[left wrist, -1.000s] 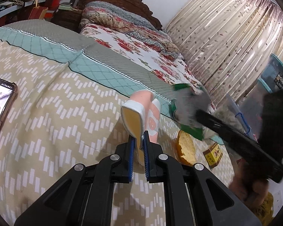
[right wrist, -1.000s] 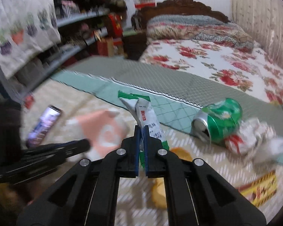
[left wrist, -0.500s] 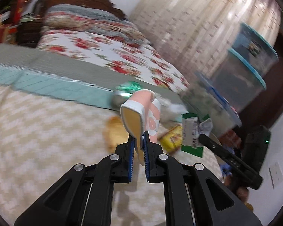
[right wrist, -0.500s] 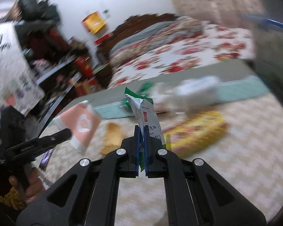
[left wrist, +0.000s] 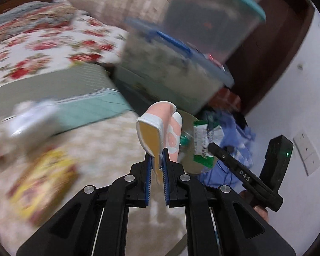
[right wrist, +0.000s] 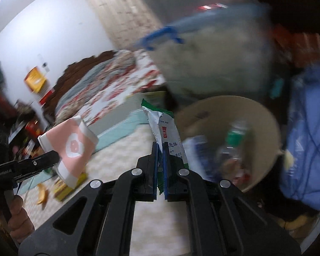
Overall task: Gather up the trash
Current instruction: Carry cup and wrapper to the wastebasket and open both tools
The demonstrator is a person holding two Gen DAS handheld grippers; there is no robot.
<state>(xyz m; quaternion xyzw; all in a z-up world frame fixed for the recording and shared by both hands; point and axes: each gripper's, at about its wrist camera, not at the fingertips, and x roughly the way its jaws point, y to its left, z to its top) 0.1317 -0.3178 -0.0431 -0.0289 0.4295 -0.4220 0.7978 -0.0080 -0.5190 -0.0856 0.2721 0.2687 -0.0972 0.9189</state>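
My left gripper is shut on a pink and white packet, held up over the bed's right end; it also shows in the right wrist view. My right gripper is shut on a green and white snack wrapper, also seen in the left wrist view. A beige trash bin stands just right of the wrapper, with a bottle and other trash inside. A yellow packet and crumpled white trash lie on the bed cover.
Stacked clear storage boxes with blue lids stand beyond the bed's end. Blue cloth lies right of the bin. A floral bedspread covers the far bed. A white wall with a switch plate is at right.
Both grippers swung right, from over the middle of the bed toward the bin at its end, each still holding its piece. The bin has come into view.
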